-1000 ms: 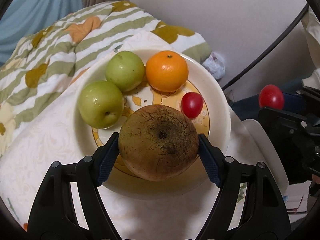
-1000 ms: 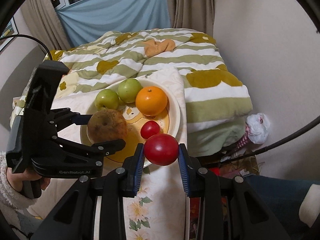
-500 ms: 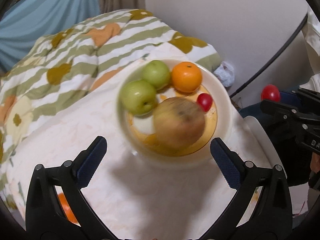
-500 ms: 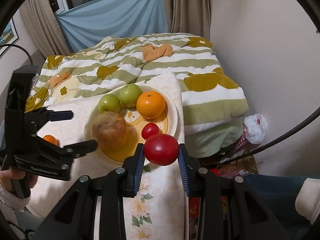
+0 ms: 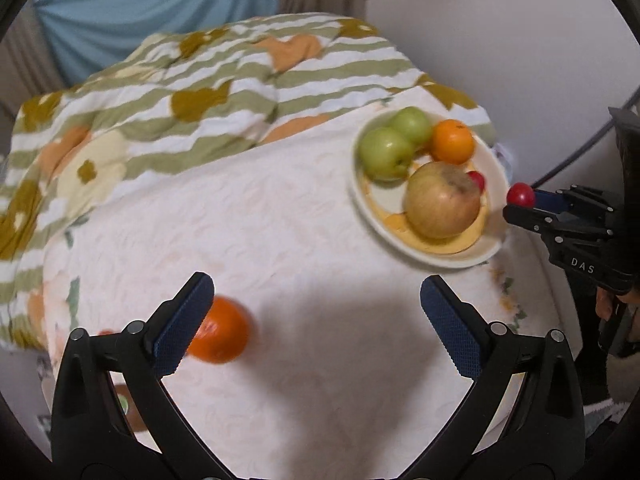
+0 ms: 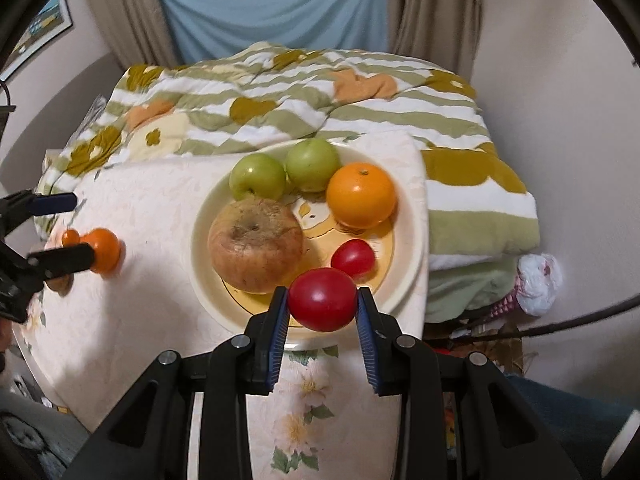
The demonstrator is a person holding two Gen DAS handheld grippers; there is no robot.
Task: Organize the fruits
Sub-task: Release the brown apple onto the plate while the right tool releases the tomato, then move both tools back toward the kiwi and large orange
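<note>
Having released the brown apple (image 5: pixel 443 199) onto the plate (image 5: pixel 494 164), swinging left gripper (image 5: pixel 316 312) wide open toward the loose orange (image 5: pixel 222 334). Holding red tomato (image 6: pixel 322 299) clamped in right gripper (image 6: pixel 322 312), nearing the plate.

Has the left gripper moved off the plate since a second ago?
Yes. The left gripper released the brown apple on the plate and withdrew leftward, toward the loose orange.

Both wrist views downward, sharing plate (image 5: pixel 494 168).
</note>
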